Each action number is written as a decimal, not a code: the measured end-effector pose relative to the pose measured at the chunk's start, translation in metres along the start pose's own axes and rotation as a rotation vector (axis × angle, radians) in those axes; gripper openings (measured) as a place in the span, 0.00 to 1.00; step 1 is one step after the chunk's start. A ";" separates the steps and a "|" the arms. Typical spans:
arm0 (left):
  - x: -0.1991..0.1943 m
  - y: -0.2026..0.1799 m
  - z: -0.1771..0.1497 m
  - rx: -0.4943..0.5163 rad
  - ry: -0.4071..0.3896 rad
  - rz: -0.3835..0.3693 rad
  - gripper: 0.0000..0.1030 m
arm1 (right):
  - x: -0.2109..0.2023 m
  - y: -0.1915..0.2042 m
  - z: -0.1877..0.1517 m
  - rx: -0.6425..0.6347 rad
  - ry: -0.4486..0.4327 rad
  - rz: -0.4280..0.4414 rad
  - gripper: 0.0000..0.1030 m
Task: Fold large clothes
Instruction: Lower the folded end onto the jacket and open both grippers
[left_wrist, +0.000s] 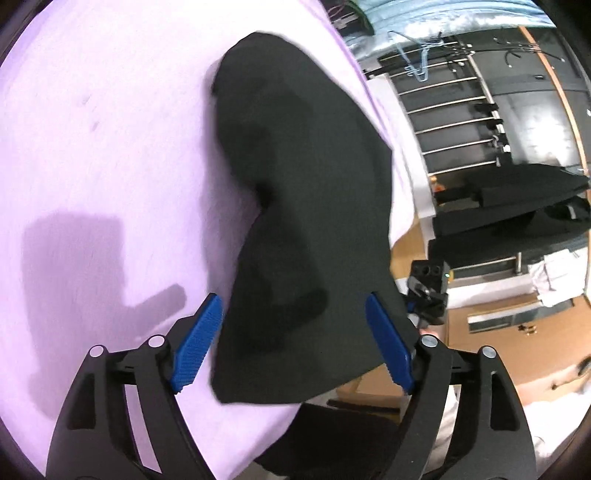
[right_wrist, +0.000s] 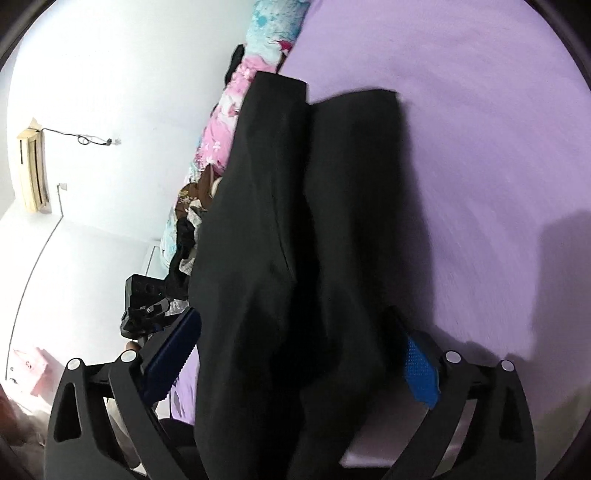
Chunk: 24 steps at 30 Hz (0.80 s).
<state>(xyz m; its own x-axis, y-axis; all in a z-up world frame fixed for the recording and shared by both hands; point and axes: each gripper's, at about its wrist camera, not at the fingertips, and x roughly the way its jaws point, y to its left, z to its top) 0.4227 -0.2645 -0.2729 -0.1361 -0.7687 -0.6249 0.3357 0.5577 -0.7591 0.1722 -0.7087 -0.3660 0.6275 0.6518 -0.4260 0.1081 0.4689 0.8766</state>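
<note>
A large black garment lies lengthwise near the edge of a bed with a lilac sheet. My left gripper is open, its blue pads wide apart on either side of the garment's near end. In the right wrist view the same black garment runs away from me in long folds over the lilac sheet. My right gripper is open too, its blue pads spread on both sides of the cloth. The other gripper shows at the left in the right wrist view.
A rolled floral quilt lies along the bed's far side by a white wall. Beyond the bed edge stand a metal rack, black furniture and a wooden floor. The right gripper shows past the edge.
</note>
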 end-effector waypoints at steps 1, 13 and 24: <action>0.005 0.004 -0.006 -0.014 0.011 0.002 0.74 | 0.000 -0.001 -0.006 0.012 0.005 0.010 0.93; 0.050 0.016 -0.031 -0.092 0.056 -0.034 0.56 | 0.026 0.008 -0.029 -0.023 0.055 0.082 0.70; 0.012 -0.007 -0.041 -0.123 0.048 -0.196 0.38 | -0.005 0.057 -0.038 -0.028 0.018 0.221 0.38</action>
<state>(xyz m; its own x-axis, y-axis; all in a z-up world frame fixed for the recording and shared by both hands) 0.3802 -0.2647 -0.2824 -0.2322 -0.8520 -0.4692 0.1828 0.4356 -0.8814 0.1466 -0.6627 -0.3227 0.6199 0.7506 -0.2286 -0.0518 0.3299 0.9426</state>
